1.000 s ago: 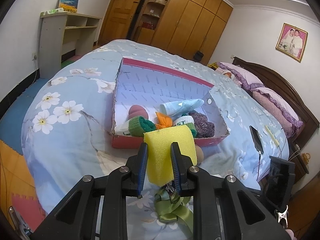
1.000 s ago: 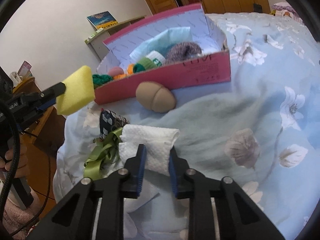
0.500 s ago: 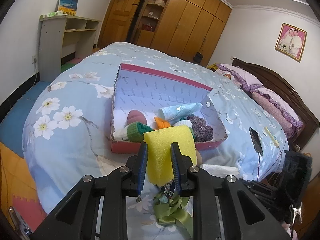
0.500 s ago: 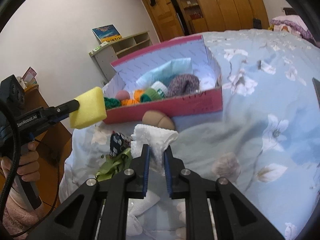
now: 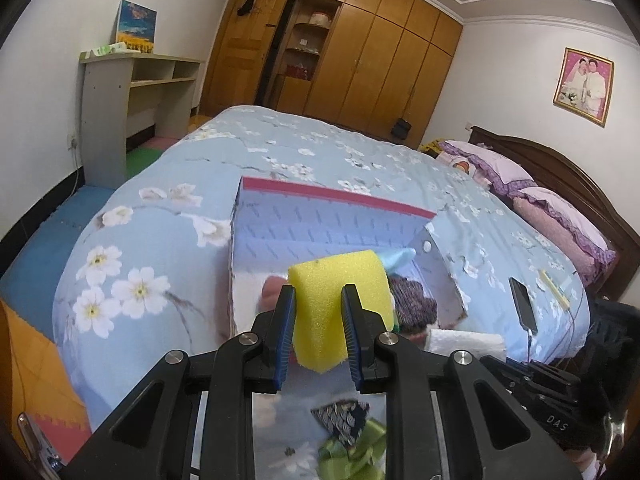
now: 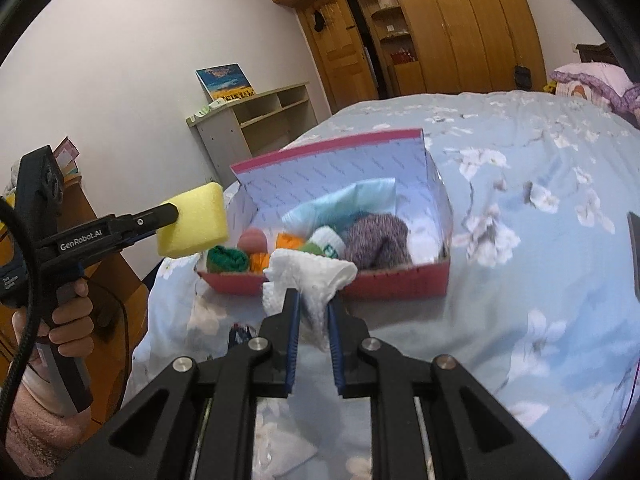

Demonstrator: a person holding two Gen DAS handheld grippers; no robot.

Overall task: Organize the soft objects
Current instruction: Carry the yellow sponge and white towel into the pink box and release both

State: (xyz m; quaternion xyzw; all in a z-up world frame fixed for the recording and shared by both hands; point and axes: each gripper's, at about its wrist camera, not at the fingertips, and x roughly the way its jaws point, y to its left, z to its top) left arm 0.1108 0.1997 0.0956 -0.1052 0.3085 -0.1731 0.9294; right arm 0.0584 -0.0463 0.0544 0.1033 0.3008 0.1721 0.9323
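Observation:
My left gripper [image 5: 318,300] is shut on a yellow sponge [image 5: 340,292], held in the air just in front of the pink cardboard box [image 5: 340,196] on the bed. From the right wrist view the same sponge [image 6: 194,220] hangs left of the box [image 6: 400,280]. My right gripper [image 6: 314,300] is shut on a white towel [image 6: 308,276], lifted off the bed at the box's near wall. Inside the box lie a purple knit piece [image 6: 376,240], a light blue cloth [image 6: 352,200], a green sock [image 6: 226,260], an orange item [image 6: 290,242] and a pink ball [image 6: 252,240].
A green ribbon [image 5: 352,456] and a dark patterned cloth [image 5: 340,420] lie on the floral bedspread below my left gripper. A phone [image 5: 522,304] rests near the bed's right edge. A shelf unit [image 5: 132,96] and wooden wardrobe [image 5: 380,48] stand beyond the bed. A hand [image 6: 66,312] holds the left gripper.
Both grippers have risen and moved toward the box. The right gripper closed on the white towel and lifted it off the bed; the tan ball is now hidden.

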